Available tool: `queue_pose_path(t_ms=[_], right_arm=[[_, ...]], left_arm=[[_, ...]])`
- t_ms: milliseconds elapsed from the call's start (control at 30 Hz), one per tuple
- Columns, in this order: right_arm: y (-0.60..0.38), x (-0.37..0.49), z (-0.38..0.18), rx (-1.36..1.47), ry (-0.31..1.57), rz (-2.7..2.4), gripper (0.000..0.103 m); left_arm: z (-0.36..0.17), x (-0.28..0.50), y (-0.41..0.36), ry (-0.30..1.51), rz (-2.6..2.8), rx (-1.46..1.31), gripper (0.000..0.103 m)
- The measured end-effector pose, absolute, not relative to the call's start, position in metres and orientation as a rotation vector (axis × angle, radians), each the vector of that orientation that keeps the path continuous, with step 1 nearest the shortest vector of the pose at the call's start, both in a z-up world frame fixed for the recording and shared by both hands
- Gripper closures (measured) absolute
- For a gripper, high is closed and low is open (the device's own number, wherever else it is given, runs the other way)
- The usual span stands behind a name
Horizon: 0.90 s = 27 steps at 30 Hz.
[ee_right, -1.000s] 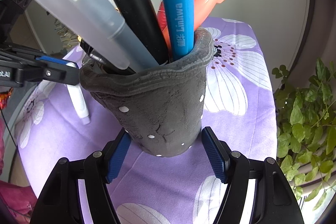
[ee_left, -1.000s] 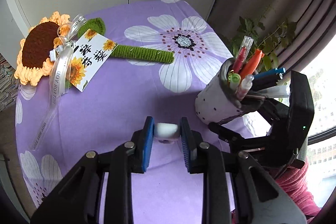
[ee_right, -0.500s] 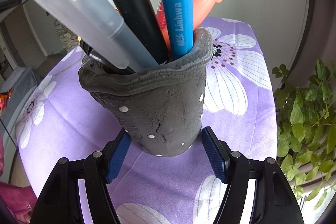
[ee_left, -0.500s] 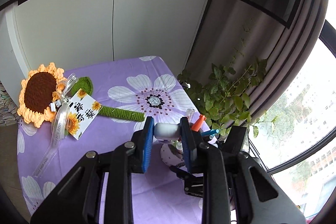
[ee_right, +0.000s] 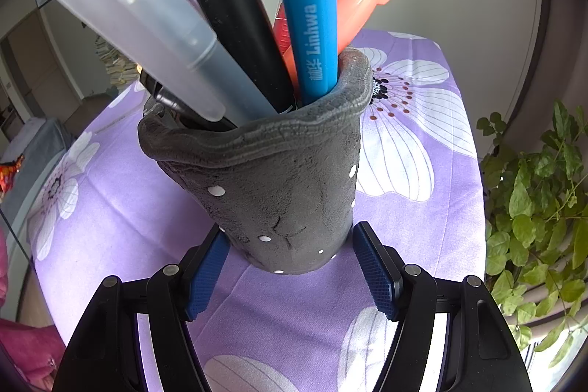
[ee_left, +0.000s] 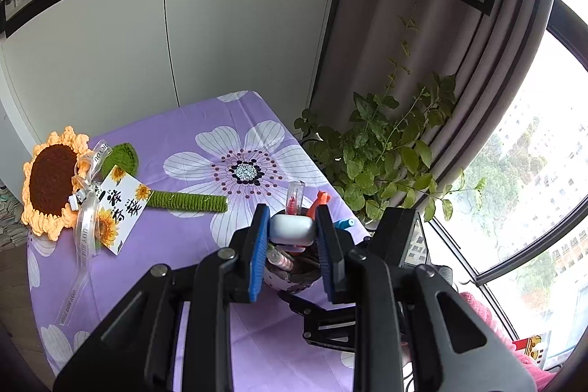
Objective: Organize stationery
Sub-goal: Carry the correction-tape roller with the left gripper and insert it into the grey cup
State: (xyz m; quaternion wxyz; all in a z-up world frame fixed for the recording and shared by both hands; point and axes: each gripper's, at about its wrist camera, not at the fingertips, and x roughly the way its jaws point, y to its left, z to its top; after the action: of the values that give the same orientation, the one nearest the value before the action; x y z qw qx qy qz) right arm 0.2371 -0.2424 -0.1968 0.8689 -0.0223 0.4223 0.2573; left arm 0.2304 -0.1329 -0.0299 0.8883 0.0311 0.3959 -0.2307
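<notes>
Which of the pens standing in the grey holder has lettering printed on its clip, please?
The blue pen does: its clip reads "Linhwa" in white. The black pen, the frosted translucent pen and the orange one show no lettering.

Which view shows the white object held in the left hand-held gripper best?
The left wrist view: the white object sits centred between the left hand-held gripper's blue pads, over the pen holder. The right wrist view shows nothing clearly identifiable as it.

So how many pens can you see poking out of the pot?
4 in the right wrist view: clear-capped pen leftmost, black pen next, blue pen, then orange pen behind it. More may hide inside the pot.
</notes>
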Motion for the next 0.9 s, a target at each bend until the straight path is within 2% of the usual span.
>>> queue_pose_path(t_ms=[900], right_arm=[[-0.244,0.239,-0.198,-0.028,0.885,0.548,0.033]], left_arm=[[-0.045,0.235,-0.150,0.851,-0.460,0.170,0.079]])
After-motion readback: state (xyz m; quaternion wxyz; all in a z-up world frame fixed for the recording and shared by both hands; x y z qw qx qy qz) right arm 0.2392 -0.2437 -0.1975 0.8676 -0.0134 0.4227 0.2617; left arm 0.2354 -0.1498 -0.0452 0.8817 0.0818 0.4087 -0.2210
